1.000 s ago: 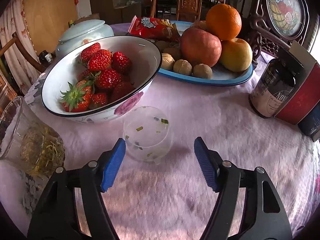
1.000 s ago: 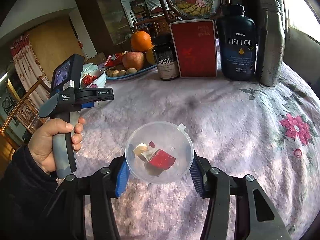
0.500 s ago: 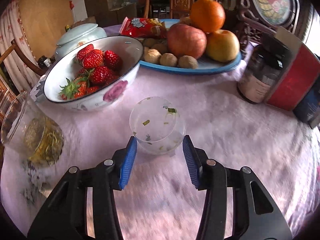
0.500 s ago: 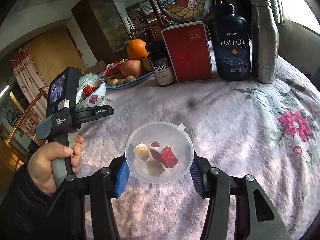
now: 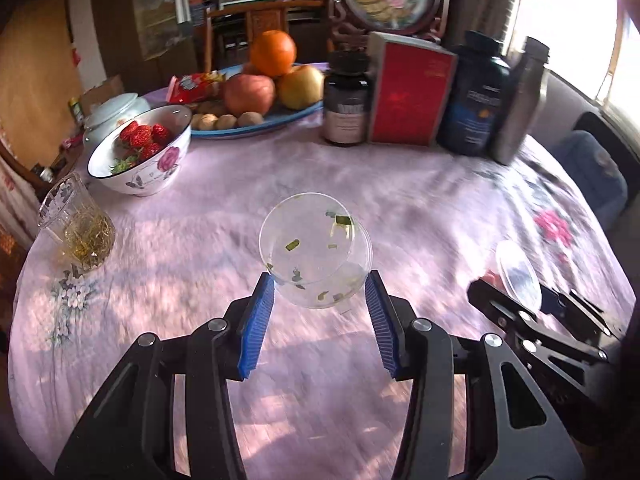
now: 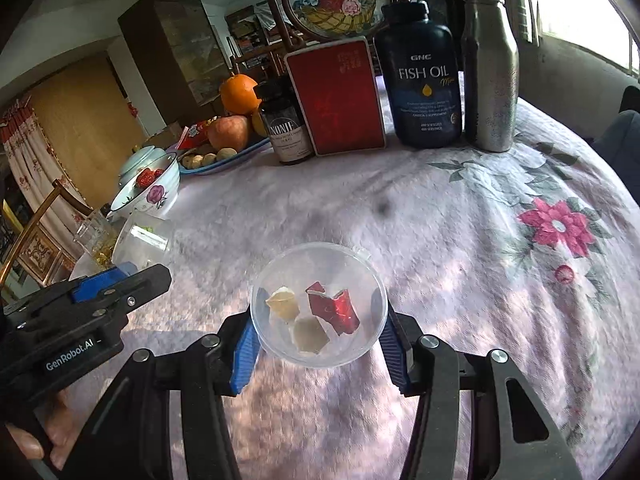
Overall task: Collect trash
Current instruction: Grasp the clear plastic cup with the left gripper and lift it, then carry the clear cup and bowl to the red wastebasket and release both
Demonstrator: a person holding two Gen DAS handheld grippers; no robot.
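Clear cup (image 5: 316, 252) pinched by left gripper (image 5: 320, 300); right gripper (image 6: 318, 332) clamps scrap bowl (image 6: 319, 304), seemingly lifted.

A clear plastic cup (image 5: 316, 256) speckled with small green scraps sits tilted, its mouth tipped toward the far left, clamped between blue pads and seemingly lifted off the table. To its right, a second clear cup (image 6: 319, 304) stands upright in the other pads, holding a crumpled red wrapper (image 6: 334, 307) and two pale scraps (image 6: 283, 304).
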